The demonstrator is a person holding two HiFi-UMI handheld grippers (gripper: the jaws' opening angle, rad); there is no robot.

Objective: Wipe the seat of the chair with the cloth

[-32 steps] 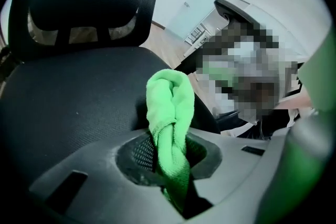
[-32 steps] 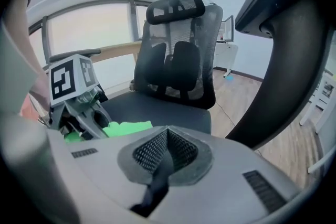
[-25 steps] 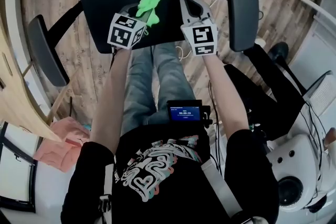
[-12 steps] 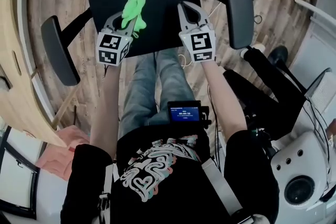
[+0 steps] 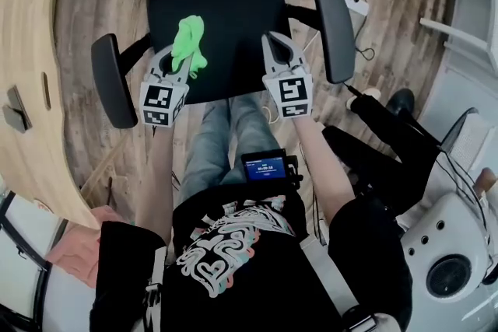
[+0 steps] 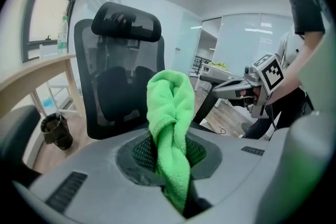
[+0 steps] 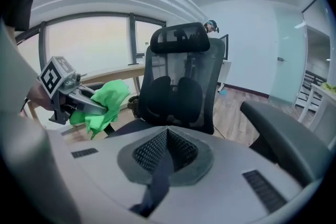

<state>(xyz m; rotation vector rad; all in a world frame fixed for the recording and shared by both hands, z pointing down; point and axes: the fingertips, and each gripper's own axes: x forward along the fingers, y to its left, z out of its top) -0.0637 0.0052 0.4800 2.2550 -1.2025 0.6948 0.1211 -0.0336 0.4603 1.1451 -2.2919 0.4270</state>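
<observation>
- The left gripper (image 5: pixel 177 58) has its jaws clamped on a bright green cloth (image 5: pixel 189 43). In the left gripper view the cloth (image 6: pixel 169 113) is pinched low down and bunches up in a twisted fold beyond the jaw tips.
- In the head view the cloth sits over the black chair seat (image 5: pixel 233 4), toward 9 o'clock from the seat's middle. It may be resting on the seat, but the angle is too steep to be sure of contact.
- The right gripper (image 5: pixel 274 40) is over the seat's 3 o'clock side. Its jaws are pressed together with nothing between them, as the right gripper view (image 7: pixel 167 132) shows.
- The two grippers are near each other, side by side and apart.
- The chair's armrests stand at 9 o'clock (image 5: pixel 113 89) and 3 o'clock (image 5: pixel 333 33) of the seat, and its backrest (image 6: pixel 118 81) is at 12 o'clock.
- A wooden desk (image 5: pixel 23 50) curves along the head view's 9 o'clock edge.
</observation>
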